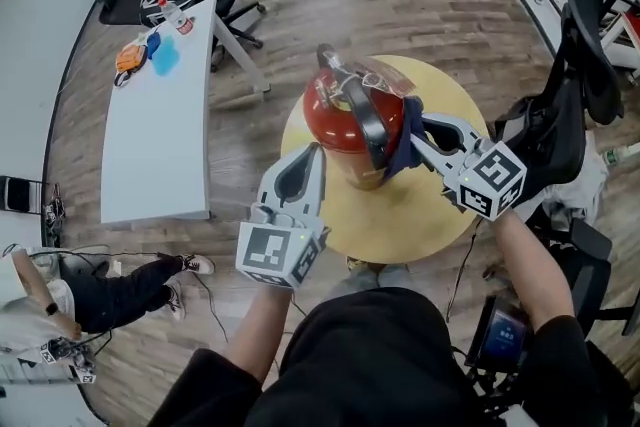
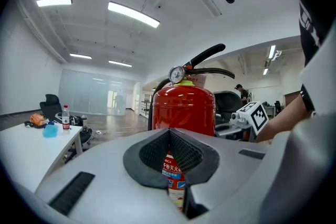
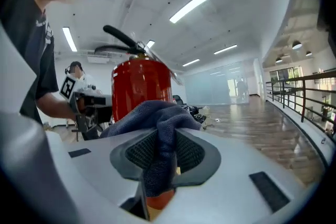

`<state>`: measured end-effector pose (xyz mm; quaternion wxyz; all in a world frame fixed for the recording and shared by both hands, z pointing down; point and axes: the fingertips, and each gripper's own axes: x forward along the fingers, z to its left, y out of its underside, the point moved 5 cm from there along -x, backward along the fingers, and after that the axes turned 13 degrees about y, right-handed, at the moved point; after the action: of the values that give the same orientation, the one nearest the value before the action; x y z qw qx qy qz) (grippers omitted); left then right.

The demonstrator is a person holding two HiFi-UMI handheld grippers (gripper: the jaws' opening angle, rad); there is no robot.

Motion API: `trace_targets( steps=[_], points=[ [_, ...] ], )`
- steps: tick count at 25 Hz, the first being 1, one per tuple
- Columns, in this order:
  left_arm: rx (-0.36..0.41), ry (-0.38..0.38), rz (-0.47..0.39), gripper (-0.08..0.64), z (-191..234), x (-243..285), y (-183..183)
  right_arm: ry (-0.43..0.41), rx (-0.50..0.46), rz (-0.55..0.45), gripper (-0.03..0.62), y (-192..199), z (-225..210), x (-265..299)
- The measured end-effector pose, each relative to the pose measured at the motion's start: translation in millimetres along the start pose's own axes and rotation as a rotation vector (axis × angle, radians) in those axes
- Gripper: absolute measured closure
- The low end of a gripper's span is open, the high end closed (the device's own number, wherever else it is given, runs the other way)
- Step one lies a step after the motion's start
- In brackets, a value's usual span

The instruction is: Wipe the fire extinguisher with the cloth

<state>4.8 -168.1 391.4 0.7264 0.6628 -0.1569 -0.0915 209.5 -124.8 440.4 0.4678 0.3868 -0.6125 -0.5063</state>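
A red fire extinguisher stands upright on a round wooden table, its black lever handle on top. The right gripper reaches in from the right, with the bare forearm stretched from the lower right toward the cylinder. Its jaws are clamped on a dark blue cloth, which lies bunched against the extinguisher's right side. The right gripper view shows the cloth pinched between the pads and spilling over the jaw tips.

The left gripper comes up from below on a raised forearm, its jaws pressed together with nothing between them. Its tips are just beside the cylinder's left flank — whether they touch it cannot be told. The left gripper view looks straight at the red body, with the pressure gauge above.

A white desk stands well apart to the left.
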Motion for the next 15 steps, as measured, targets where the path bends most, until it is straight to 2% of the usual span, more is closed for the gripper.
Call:
trace_targets(
  steps=[3, 6, 9, 10, 13, 15],
  points=[
    [0.003, -0.004, 0.005, 0.537, -1.5, 0.6, -1.1, 0.009, 0.011, 0.070, 0.489, 37.4, -6.4, 9.3],
    [-0.006, -0.012, -0.001, 0.537, -2.1, 0.9, -1.8, 0.007, -0.044, 0.203, 0.489, 84.9, -13.3, 24.8],
    [-0.027, -0.022, 0.003, 0.537, -1.3, -1.4, -1.4, -0.019, 0.005, 0.267, 0.491, 122.0, -16.2, 35.8],
    [-0.024, -0.026, 0.014, 0.537, -1.4, -1.2, -0.2, -0.022, -0.017, 0.306, 0.491, 136.1, -14.8, 37.7],
    [-0.010, -0.041, 0.043, 0.537, -3.1, 1.0, 3.8, -0.056, -0.186, 0.478, 0.491, 196.0, -2.4, 42.3],
    [-0.012, -0.050, 0.046, 0.537, -5.0, 0.8, 2.8, -0.056, -0.183, 0.532, 0.489, 223.5, 2.9, 44.9]
  ],
)
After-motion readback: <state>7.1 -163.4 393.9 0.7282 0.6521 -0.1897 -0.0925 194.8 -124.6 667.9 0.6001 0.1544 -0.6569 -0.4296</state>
